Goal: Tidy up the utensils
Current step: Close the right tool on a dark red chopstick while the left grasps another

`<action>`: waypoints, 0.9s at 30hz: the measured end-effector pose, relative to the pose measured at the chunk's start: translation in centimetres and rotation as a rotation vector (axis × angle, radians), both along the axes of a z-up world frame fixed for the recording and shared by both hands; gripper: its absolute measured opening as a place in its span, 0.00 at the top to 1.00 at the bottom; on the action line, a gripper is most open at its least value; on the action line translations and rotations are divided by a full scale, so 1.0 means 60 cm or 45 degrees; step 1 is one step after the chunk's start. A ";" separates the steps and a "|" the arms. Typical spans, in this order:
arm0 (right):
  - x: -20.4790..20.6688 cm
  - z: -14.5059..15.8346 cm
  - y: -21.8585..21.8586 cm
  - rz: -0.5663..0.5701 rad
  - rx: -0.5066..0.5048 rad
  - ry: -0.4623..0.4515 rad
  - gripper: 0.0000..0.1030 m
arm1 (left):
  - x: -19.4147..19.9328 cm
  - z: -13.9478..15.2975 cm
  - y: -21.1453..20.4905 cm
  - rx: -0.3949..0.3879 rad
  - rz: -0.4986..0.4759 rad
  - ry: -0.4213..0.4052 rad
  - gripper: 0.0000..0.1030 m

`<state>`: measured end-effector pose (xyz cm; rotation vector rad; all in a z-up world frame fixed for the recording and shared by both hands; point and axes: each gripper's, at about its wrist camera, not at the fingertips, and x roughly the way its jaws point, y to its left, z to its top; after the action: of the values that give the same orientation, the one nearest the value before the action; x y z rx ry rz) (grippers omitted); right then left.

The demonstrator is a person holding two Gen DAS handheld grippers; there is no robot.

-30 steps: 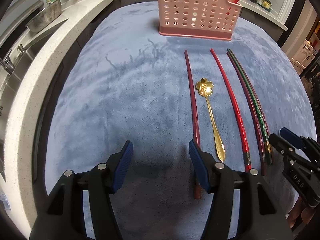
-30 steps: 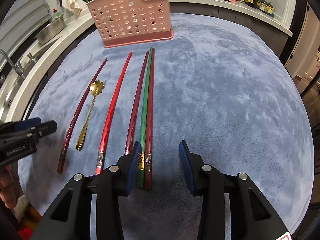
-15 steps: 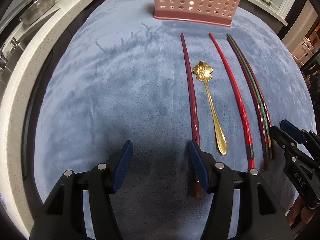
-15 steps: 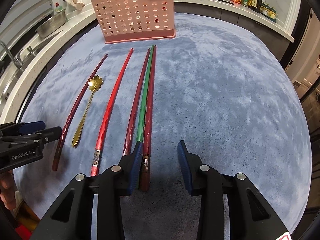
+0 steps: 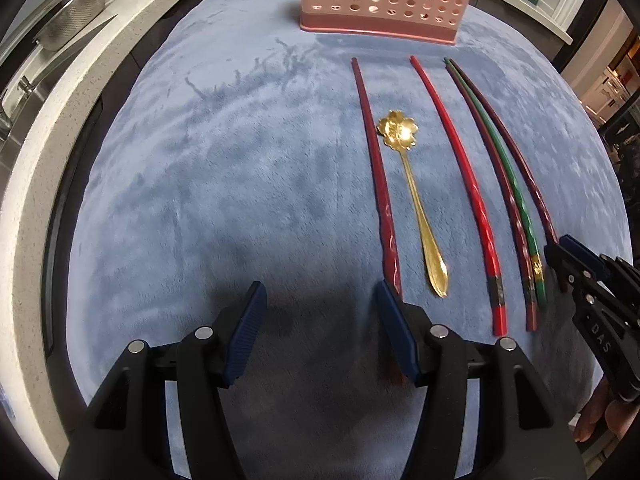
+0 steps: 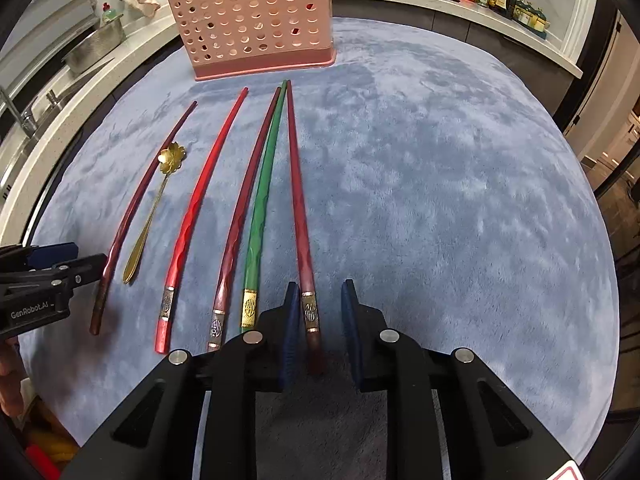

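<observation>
right gripper point(image 6: 318, 328): narrowed, just been closing around rightmost dark red chopstick point(image 6: 298, 208), gap remains | left gripper point(image 5: 320, 320): half open, empty, beside leftmost chopstick point(image 5: 374, 168) | pink basket point(image 6: 252, 20) far

The cloth point(image 6: 440, 200) over the counter is plush, matt blue-grey fleece. The chopsticks point(image 6: 260, 200) look glossy lacquered, with metal bands. The spoon point(image 5: 416, 200) is polished gold metal; the holder point(image 6: 256, 24) is matt pink perforated plastic.

1. The left gripper point(image 5: 318, 330) hangs over the blue cloth point(image 5: 224, 184), jaws wide apart.
2. A gold spoon point(image 5: 416, 204) lies among long chopsticks point(image 5: 460, 160).
3. A pink basket point(image 5: 384, 0) stands behind them.
</observation>
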<state>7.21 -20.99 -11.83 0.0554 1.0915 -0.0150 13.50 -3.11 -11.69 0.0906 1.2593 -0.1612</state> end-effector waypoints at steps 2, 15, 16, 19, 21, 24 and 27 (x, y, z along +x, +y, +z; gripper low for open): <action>-0.002 0.000 -0.001 -0.002 0.008 -0.002 0.86 | -0.008 0.007 0.000 -0.010 -0.009 -0.007 0.46; -0.005 0.001 0.000 0.005 0.024 -0.001 0.92 | -0.030 0.012 -0.024 -0.050 -0.117 0.034 0.47; -0.005 0.001 0.001 0.003 0.024 -0.001 0.92 | -0.030 0.004 -0.028 -0.048 -0.132 0.061 0.47; -0.006 0.000 0.000 -0.004 0.030 -0.003 0.92 | -0.026 -0.014 -0.022 -0.058 -0.109 0.124 0.53; -0.005 0.001 0.000 -0.007 0.037 -0.003 0.92 | -0.025 -0.014 -0.015 -0.074 -0.089 0.123 0.58; -0.005 0.001 0.000 -0.011 0.048 -0.004 0.92 | -0.026 -0.013 -0.008 -0.071 -0.070 0.117 0.69; -0.003 0.000 0.002 -0.009 0.047 -0.004 0.92 | -0.028 -0.011 -0.003 -0.073 -0.064 0.110 0.83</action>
<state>7.02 -20.87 -11.84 0.0925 1.0886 -0.0010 11.83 -3.26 -12.37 0.0668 1.3383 -0.2468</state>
